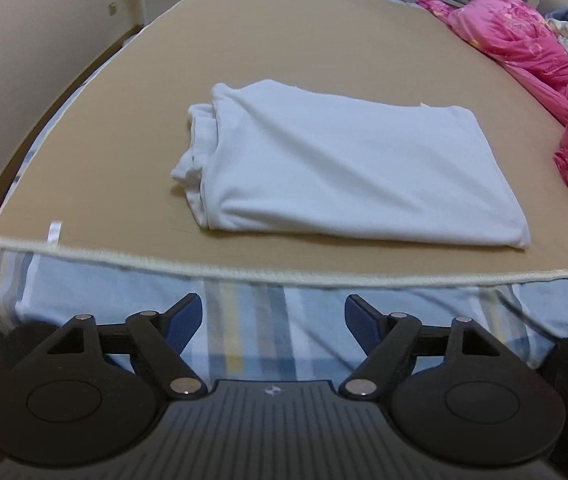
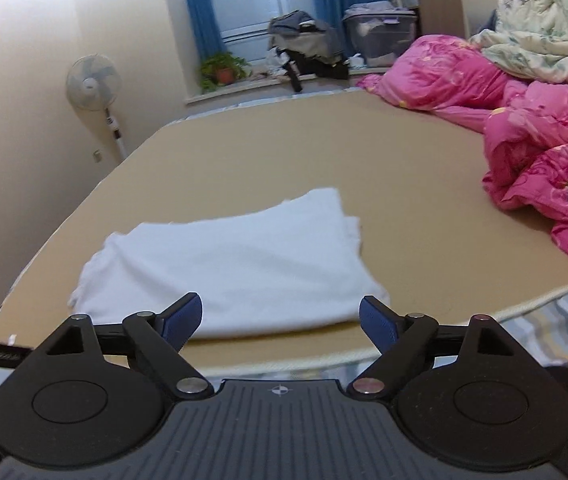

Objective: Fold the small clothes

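Your left tool (image 1: 273, 320) hangs with its jaws spread wide over the striped sheet (image 1: 243, 320) at the bed's near edge, gripping nothing; your right tool (image 2: 280, 322) is likewise wide open and empty, just short of the folded white garment (image 2: 223, 264); that garment lies flat on the tan mat (image 1: 324, 56); beyond it to the right, a pink quilt (image 2: 524, 120) is bunched up.

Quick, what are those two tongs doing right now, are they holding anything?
Left tongs: open, holding nothing, short of the folded white garment.
Right tongs: open, holding nothing, garment beyond them.
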A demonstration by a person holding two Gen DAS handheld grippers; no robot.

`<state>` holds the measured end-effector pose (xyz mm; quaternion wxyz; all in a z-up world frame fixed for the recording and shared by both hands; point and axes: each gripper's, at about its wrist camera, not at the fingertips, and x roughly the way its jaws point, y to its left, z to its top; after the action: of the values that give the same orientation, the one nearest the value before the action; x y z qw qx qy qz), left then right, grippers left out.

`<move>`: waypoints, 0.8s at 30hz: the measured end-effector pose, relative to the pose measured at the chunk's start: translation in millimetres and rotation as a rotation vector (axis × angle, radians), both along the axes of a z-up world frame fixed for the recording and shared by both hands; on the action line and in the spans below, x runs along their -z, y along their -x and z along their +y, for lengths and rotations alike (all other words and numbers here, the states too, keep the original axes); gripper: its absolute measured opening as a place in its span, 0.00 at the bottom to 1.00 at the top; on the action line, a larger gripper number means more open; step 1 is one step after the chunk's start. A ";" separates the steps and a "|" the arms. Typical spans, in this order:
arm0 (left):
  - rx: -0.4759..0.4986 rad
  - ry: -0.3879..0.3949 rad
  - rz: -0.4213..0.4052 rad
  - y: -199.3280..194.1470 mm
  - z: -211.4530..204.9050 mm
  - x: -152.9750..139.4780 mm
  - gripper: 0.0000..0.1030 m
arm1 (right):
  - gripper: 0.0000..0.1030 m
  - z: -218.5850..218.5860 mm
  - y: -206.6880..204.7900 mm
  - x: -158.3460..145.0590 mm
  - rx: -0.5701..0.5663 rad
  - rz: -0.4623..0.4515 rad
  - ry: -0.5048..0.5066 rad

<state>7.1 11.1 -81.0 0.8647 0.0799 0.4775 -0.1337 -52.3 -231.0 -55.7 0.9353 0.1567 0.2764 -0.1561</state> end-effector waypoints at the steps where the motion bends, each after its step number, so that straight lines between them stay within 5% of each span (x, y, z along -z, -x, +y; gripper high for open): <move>1: -0.010 -0.001 0.003 5.8 -0.3 1.3 0.81 | 0.84 4.9 8.4 -2.1 -0.005 0.003 -0.004; 8: -0.017 -0.123 -0.081 42.4 -0.8 6.6 0.81 | 0.84 43.5 25.4 6.9 -0.072 0.017 0.054; 24: -0.043 -0.116 -0.090 35.2 -7.6 -4.4 0.81 | 0.85 36.4 27.6 6.7 -0.054 0.035 0.040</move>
<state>-28.2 3.5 -76.6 0.8818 0.1256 0.4469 -0.0833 -79.9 -194.5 -62.4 0.9371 0.1275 0.2938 -0.1389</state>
